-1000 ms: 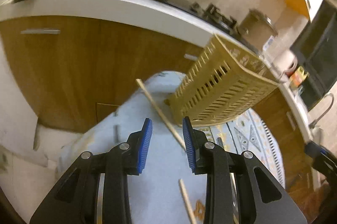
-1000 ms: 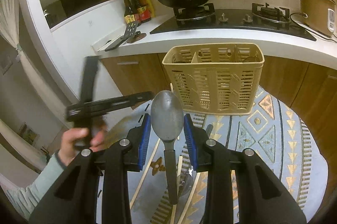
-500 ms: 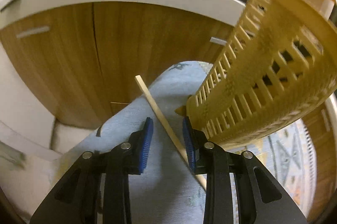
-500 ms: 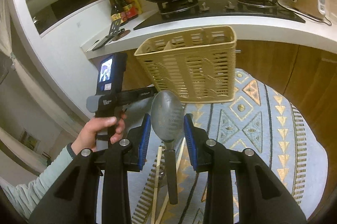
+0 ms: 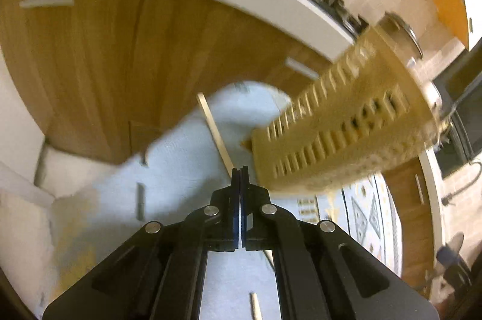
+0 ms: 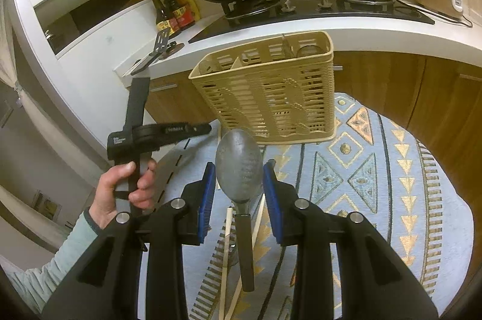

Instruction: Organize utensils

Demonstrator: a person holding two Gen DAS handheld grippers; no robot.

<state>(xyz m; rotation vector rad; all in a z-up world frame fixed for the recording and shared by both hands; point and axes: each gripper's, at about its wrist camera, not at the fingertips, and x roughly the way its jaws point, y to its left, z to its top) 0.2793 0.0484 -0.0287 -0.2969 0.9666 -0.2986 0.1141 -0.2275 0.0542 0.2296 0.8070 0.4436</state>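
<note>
The left gripper (image 5: 240,169) is squeezed tight on a wooden chopstick (image 5: 215,130). The stick pokes out past its tips, up and to the left. It is over the pale blue part of the rug (image 5: 180,169). The picture is blurry here. Just to the right of the tips is the tan slotted utensil basket (image 5: 340,136). Another bit of chopstick (image 5: 256,306) lies on the rug at the bottom of the left view.

The right gripper (image 6: 239,184) has a metal spoon (image 6: 239,166) between its blue pads (image 6: 208,199). The bowl of the spoon points up and the dark handle hangs down. The pads sit close on both sides of the bowl, but whether they press it cannot be told. Under the spoon, more chopsticks (image 6: 226,253) lie on the patterned rug near its front edge.

The basket (image 6: 268,91) stands on the rug near the rug's back edge, by the wooden cupboards. It has parts inside, and some things already stick up in it. A person's left hand (image 6: 120,193) in a light green sleeve (image 6: 45,259) holds the left gripper's handle.
</note>
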